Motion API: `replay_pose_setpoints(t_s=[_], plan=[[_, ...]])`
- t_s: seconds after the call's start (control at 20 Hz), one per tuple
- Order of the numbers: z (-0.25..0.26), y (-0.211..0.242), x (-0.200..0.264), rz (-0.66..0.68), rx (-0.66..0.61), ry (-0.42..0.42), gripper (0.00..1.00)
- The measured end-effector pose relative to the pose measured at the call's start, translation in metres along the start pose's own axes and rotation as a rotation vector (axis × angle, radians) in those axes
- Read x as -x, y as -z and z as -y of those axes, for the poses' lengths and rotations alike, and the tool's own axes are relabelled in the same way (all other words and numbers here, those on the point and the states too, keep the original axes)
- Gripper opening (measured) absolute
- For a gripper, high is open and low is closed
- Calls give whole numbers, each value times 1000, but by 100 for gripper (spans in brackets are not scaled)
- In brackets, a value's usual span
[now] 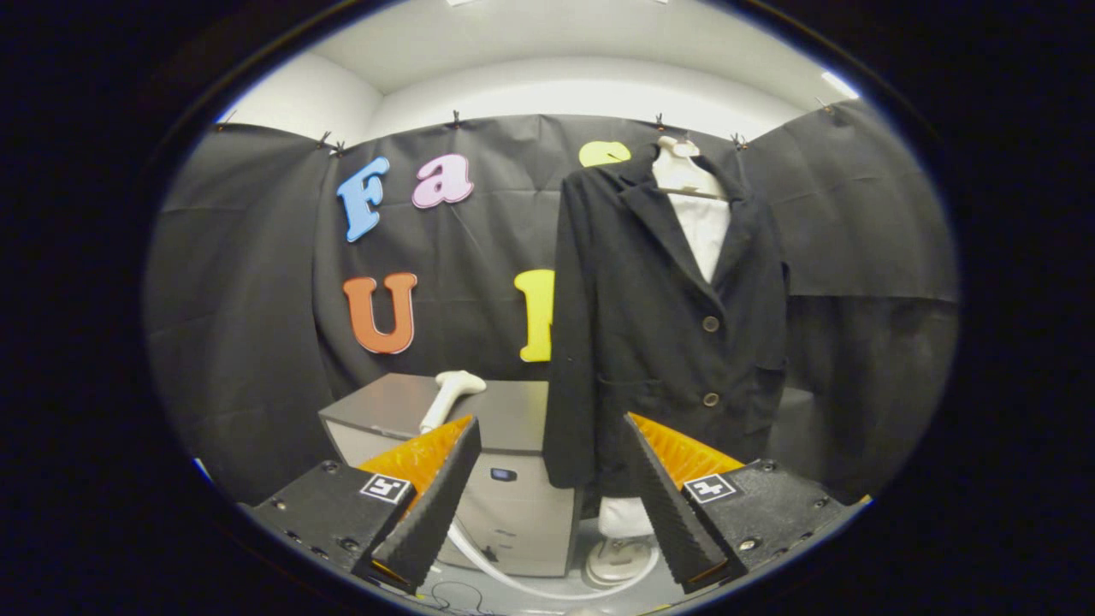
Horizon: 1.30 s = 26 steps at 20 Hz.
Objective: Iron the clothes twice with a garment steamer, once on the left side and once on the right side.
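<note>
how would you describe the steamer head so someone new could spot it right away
Start at the black jacket hanging on the mannequin, then look beside it to the grey box-shaped steamer unit. The steamer head lies on top of that unit, beyond the open gripper. It is the one pale, curved handle there, with a white hose below.

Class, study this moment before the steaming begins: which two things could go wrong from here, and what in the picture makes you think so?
1. The gripper is open and apart from the steamer head lying on the grey unit; its rounded handle might slip in a poor grasp.
2. The white hose loops on the floor by the mannequin stand; lifting the head toward the black jacket could snag it.
</note>
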<state>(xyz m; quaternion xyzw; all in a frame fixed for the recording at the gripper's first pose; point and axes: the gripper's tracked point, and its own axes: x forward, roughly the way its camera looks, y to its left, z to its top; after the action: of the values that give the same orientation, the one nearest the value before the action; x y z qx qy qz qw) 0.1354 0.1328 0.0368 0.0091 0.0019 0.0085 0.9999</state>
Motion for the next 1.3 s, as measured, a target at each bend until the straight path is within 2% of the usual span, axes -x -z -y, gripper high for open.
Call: replay_pose_setpoints(t_s=[0.25, 0.55, 0.7, 1.05, 1.2, 1.3], plan=[[-52, -10, -55, -14, -18, -44, 100], [-114, 6, -127, -71, 1, -83, 100], [-143, 33, -158, -156, -8, -104, 100], [-190, 84, -233, -271, 33, -83, 100], [-193, 112, -257, -326, 74, -54, 100], [-189, 132, -267, -376, 80, -35, 96]])
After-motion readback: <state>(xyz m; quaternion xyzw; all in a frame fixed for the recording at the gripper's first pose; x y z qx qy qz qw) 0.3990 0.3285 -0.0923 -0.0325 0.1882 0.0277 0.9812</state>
